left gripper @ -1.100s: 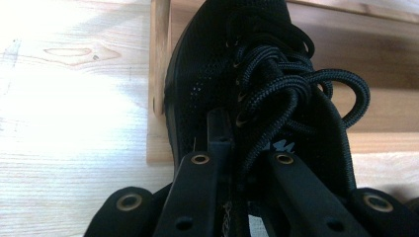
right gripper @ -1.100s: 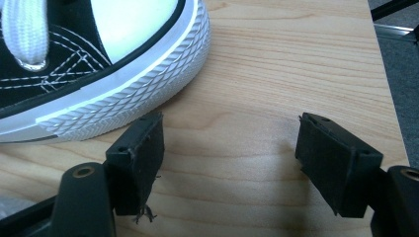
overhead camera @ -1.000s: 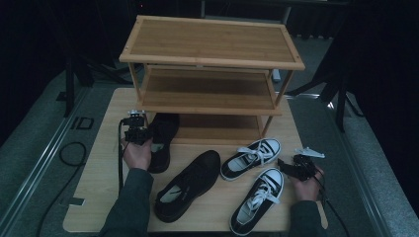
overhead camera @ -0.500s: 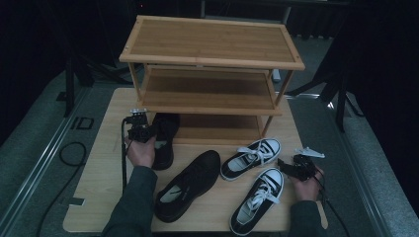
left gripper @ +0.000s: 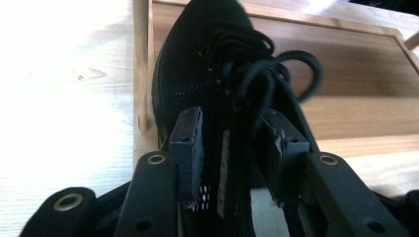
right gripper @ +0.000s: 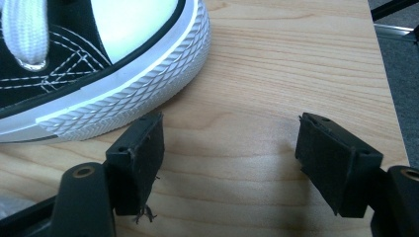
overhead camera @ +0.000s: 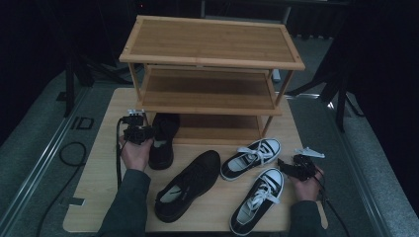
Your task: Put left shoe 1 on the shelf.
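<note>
Black shoe (left gripper: 207, 74) with toe on the lowest shelf (overhead camera: 217, 129) of the wooden rack, heel on the desk (overhead camera: 94, 177), left gripper (left gripper: 232, 148) just opening around its heel (pads off it), right gripper (right gripper: 230, 158) wide open, beside a sneaker (right gripper: 99, 64).

Shoe (overhead camera: 163, 138) partly on rack's (overhead camera: 212, 54) bottom shelf, perhaps overhanging — three shoes on table (overhead camera: 99, 197) before it

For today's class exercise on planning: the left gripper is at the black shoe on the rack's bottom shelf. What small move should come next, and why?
Probably draw the left gripper back off the black shoe. Its jaws have just been opening, the pads look clear of the shoe, and the shoe's toe already rests on the bottom shelf.
</note>
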